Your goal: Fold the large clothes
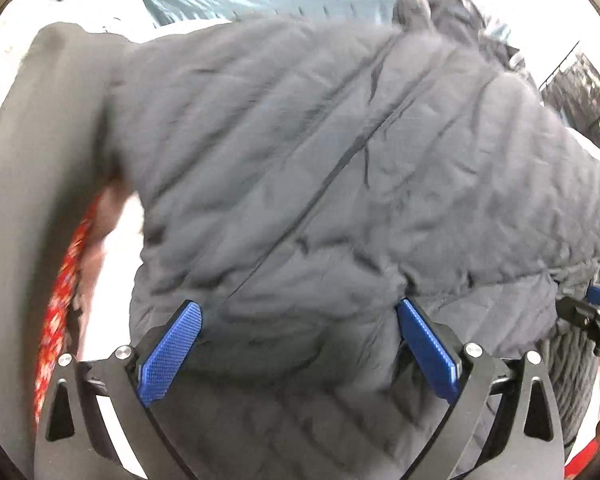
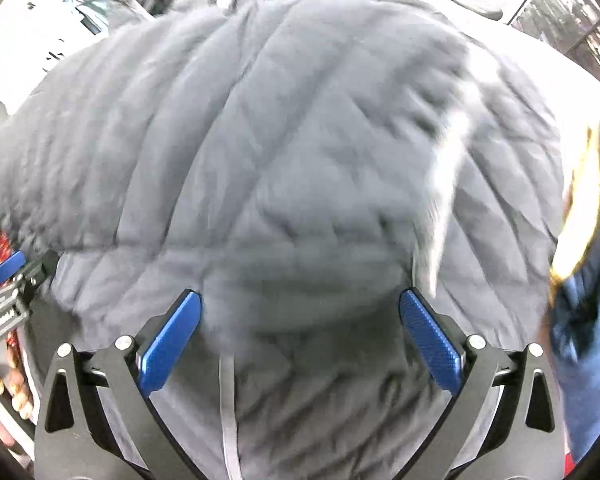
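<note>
A large dark grey quilted puffer jacket (image 1: 320, 160) fills the left wrist view, with a zip seam running diagonally across it. My left gripper (image 1: 300, 312) is open, its blue pads spread wide, with the jacket's near edge bulging between them. The same jacket (image 2: 280, 140) fills the right wrist view. My right gripper (image 2: 300, 304) is also open, its pads wide apart over the jacket's near edge. The right gripper shows at the right edge of the left view (image 1: 596, 320); the left gripper shows at the left edge of the right view (image 2: 8, 288).
A white surface (image 1: 116, 272) lies under the jacket. A teal-lined garment (image 1: 260, 0) lies behind it. Red patterned cloth (image 1: 60, 288) hangs at the left, a blue and yellow garment (image 2: 588, 220) at the right. A hand with painted nails (image 2: 4, 396) holds the left gripper.
</note>
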`<act>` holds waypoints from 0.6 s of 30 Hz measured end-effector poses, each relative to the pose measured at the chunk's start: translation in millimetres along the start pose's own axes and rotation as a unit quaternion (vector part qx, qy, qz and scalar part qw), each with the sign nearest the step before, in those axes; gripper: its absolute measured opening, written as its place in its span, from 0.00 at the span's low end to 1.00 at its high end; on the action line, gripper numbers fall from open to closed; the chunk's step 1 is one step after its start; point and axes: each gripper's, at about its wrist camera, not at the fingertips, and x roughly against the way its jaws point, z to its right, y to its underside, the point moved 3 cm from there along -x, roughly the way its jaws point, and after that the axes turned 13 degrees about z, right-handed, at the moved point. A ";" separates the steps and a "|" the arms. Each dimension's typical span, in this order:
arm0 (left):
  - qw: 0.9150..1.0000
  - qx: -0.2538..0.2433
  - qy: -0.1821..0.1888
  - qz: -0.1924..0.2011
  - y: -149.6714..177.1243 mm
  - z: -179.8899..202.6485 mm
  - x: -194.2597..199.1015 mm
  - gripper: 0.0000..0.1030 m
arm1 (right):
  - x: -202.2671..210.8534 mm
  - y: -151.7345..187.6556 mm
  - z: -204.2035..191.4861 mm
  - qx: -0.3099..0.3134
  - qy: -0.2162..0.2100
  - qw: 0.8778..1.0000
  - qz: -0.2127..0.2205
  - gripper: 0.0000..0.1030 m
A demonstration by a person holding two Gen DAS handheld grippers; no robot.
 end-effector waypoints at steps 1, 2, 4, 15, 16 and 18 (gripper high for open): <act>1.000 0.003 0.004 0.009 2.6 -3.8 7.9 0.94 | 7.7 5.2 1.7 0.003 -0.002 1.000 0.008 0.95; 1.000 0.007 0.006 0.016 7.2 -9.0 16.7 0.94 | 15.6 11.6 4.1 0.006 -0.003 1.000 0.016 0.95; 1.000 0.015 0.007 0.017 19.9 -22.7 29.8 0.94 | 31.8 31.3 13.8 0.014 -0.005 1.000 0.024 0.95; 0.996 0.084 -0.015 -0.027 98.5 -99.9 58.1 0.94 | 60.7 140.4 112.3 -0.101 0.020 0.994 -0.031 0.95; 0.996 0.084 -0.015 -0.031 102.3 -105.3 59.3 0.94 | 61.7 148.5 118.0 -0.119 0.009 0.992 -0.035 0.95; 0.996 0.078 -0.015 -0.036 108.1 -111.7 60.5 0.94 | 62.6 160.7 125.0 -0.146 -0.010 0.988 -0.043 0.95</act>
